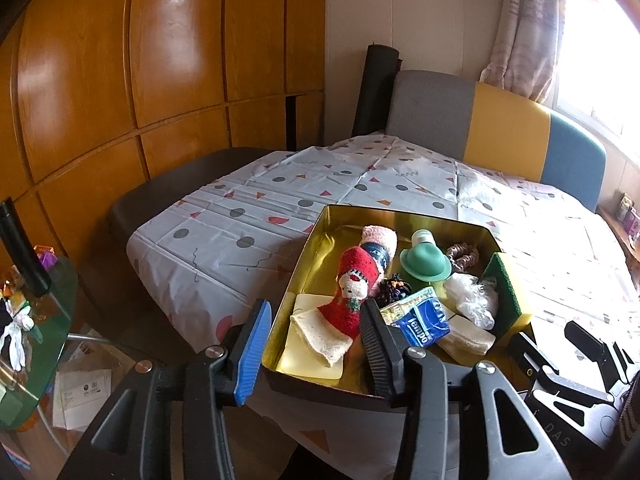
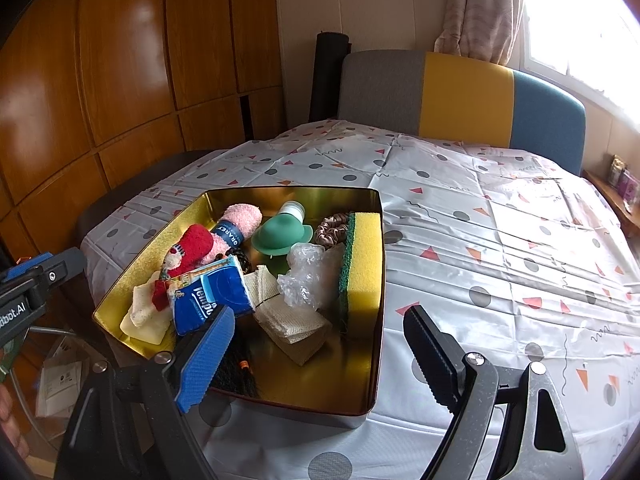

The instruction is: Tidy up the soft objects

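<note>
A gold-lined tin (image 2: 372, 280) sat on the tabletop (image 2: 500, 248), which was covered with a patterned cloth. The tin held a red doll sock (image 2: 192, 248), a pink sock roll (image 2: 240, 220), a green silicone hat (image 2: 282, 234), a scrunchie (image 2: 330, 228), a yellow sponge (image 2: 364, 256), a crumpled plastic bag (image 2: 306, 276), beige cloths (image 2: 294, 322) and a Tempo tissue pack (image 2: 210, 296).

Left tongs (image 1: 316, 344) were open, straddling the tin's near-left wall, the black finger inside, just beside the tissue pack. Right tongs (image 2: 320, 352) were open, spanning the tin's near-right corner; the blue finger overlapped the tissue pack's near edge.
</note>
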A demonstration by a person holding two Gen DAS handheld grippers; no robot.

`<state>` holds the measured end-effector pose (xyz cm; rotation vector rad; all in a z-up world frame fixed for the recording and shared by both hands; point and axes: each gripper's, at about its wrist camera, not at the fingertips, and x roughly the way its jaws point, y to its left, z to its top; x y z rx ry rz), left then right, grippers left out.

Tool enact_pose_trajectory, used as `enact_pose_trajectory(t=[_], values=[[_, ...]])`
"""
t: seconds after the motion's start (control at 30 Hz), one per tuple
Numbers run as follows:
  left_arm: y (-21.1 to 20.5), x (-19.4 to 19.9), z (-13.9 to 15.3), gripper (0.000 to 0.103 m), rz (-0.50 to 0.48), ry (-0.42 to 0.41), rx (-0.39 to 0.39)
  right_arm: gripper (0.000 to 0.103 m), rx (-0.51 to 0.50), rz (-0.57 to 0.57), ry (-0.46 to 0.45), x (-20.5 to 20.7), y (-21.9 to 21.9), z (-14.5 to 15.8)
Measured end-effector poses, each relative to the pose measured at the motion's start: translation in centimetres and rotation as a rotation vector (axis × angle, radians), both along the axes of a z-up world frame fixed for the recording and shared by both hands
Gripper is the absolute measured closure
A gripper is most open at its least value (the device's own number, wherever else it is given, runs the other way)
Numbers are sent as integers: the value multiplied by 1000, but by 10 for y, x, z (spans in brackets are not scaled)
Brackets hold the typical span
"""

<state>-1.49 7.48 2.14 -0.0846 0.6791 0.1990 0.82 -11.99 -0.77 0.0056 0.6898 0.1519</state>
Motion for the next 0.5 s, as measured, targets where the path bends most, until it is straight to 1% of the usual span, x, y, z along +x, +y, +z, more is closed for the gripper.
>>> enact_pose_trajectory(t=[0.23, 0.3, 0.37, 0.5], values=[[-2, 1, 1, 56, 6, 4, -2, 16, 3, -3, -3, 0, 0, 0], [-2, -1, 0, 56, -9, -19, -15, 16, 4, -4, 0, 0, 0, -1], [-1, -2, 1, 58, -18, -30, -30, 16, 7, -3, 2, 0, -1, -2], [-4, -1, 3, 59, -24, -34, -15, 16, 12, -11, 1, 1, -3, -2]])
